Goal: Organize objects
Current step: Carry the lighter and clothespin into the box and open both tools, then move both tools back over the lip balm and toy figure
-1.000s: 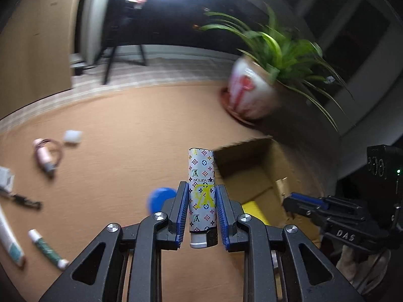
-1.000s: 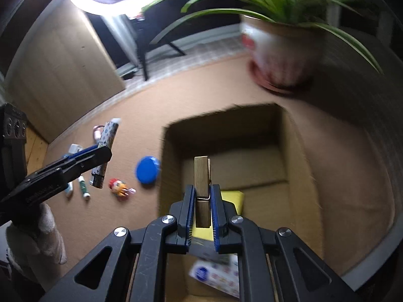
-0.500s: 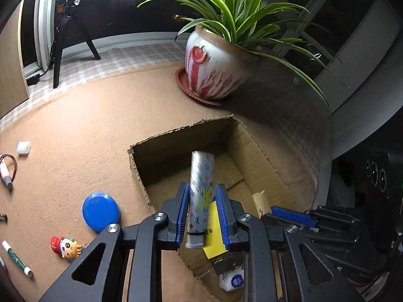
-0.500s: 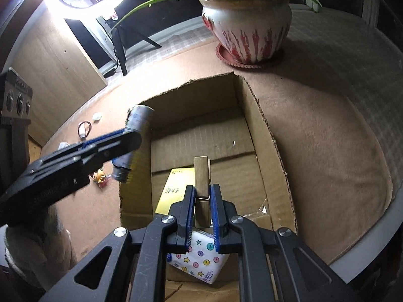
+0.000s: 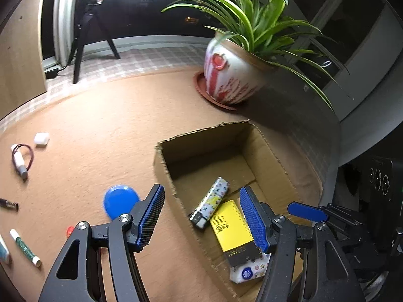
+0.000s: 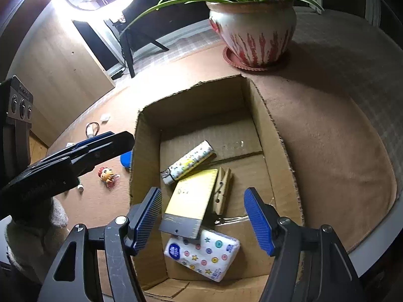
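An open cardboard box (image 6: 272, 136) (image 5: 163, 168) sits on the brown mat. Inside it lie a patterned lighter (image 6: 187, 163) (image 5: 210, 205), a wooden clothespin (image 6: 221, 193), a yellow notepad (image 6: 191, 196) (image 5: 233, 226) and a tissue pack (image 6: 201, 254) (image 5: 248, 271). My left gripper (image 5: 204, 219) is open and empty above the box's left wall. My right gripper (image 6: 204, 219) is open and empty above the box's near part. The left gripper also shows in the right wrist view (image 6: 100, 148).
A potted plant (image 5: 231, 75) (image 6: 254, 32) stands behind the box. Left of the box lie a blue disc (image 5: 119, 201), a small doll (image 6: 107, 173), a green marker (image 5: 25, 246), a white tube with a hair band (image 5: 20, 161) and a white cube (image 5: 41, 138).
Both grippers opened. The lighter dropped from the left gripper into the box and the clothespin dropped from the right gripper beside the notepad.
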Available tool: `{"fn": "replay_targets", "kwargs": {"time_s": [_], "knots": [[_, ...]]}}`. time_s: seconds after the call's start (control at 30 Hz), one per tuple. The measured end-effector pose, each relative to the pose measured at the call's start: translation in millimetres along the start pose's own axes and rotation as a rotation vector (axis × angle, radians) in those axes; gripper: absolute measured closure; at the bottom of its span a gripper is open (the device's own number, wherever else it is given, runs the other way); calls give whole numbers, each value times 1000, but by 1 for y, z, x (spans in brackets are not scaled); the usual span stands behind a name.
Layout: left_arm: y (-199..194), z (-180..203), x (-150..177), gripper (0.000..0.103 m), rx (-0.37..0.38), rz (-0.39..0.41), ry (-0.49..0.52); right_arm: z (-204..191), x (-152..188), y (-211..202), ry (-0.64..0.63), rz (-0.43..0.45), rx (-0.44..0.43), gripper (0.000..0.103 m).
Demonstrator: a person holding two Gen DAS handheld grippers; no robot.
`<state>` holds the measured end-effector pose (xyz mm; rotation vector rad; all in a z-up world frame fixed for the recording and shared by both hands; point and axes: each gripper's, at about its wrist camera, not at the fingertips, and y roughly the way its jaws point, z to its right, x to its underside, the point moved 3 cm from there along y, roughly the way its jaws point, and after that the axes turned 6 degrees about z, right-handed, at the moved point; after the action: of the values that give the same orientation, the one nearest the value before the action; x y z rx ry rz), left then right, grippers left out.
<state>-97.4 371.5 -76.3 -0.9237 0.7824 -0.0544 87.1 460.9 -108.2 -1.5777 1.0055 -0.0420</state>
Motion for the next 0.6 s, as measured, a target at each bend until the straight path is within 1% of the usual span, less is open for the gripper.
{"fn": "replay_targets", "kwargs": {"time_s": [0.27,0.47,0.6], "knots": [[-27,-32,9,37,-52,10,-42,-29,-4,2,-55,2,-35,39],[-53,-73,25,37,-116,22,-94,-53,-6,7,-90,-3,-70,39],[-68,-105,38,37,-161,22,-147,-71,-7,10,-116,-8,-90,39]]}}
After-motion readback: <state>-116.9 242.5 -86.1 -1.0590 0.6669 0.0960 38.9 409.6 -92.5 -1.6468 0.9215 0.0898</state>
